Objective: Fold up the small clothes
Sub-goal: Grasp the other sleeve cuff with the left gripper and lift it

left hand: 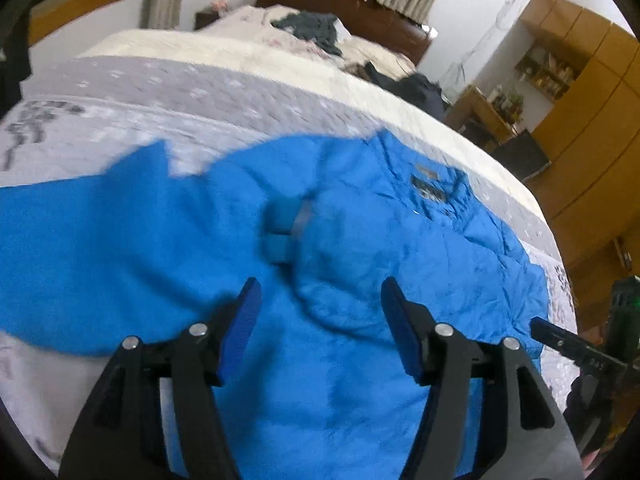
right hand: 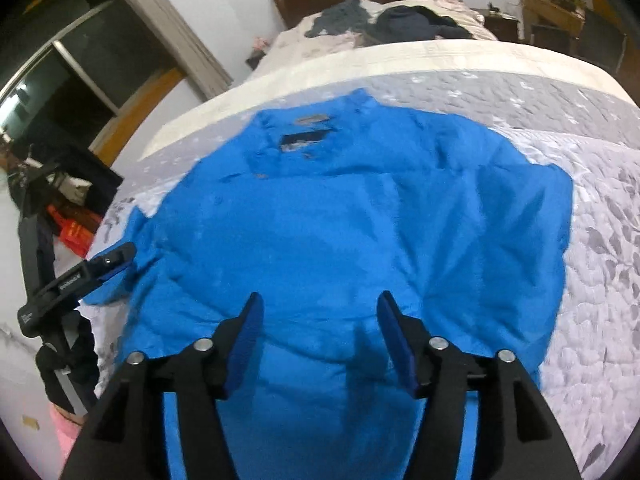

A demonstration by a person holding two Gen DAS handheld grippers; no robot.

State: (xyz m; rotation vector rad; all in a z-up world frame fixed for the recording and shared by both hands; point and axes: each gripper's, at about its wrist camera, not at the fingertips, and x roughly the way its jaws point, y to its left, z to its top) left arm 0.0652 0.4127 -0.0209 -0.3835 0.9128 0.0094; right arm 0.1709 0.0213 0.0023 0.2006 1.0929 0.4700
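A bright blue shirt (left hand: 360, 248) lies spread on the bed, collar and dark neck label (right hand: 306, 138) at the far end. In the left wrist view one side of it reaches out to the left, and its middle is rumpled and blurred. My left gripper (left hand: 320, 300) hovers open over the shirt's near part with nothing between its blue pads (left hand: 248, 304). My right gripper (right hand: 320, 312) is also open above the lower middle of the shirt (right hand: 352, 232). Each gripper shows at the edge of the other's view: the left gripper (right hand: 116, 258) by the shirt's left edge, the right gripper (left hand: 556, 334) by its right edge.
The bed has a grey quilted cover (right hand: 600, 240) and a cream blanket (left hand: 240, 52) beyond it. Dark clothes (right hand: 416, 16) are piled near the brown headboard (left hand: 352, 4). A wooden wardrobe (left hand: 592, 128) stands to the right, a dark window (right hand: 60, 80) and clutter (right hand: 72, 232) to the left.
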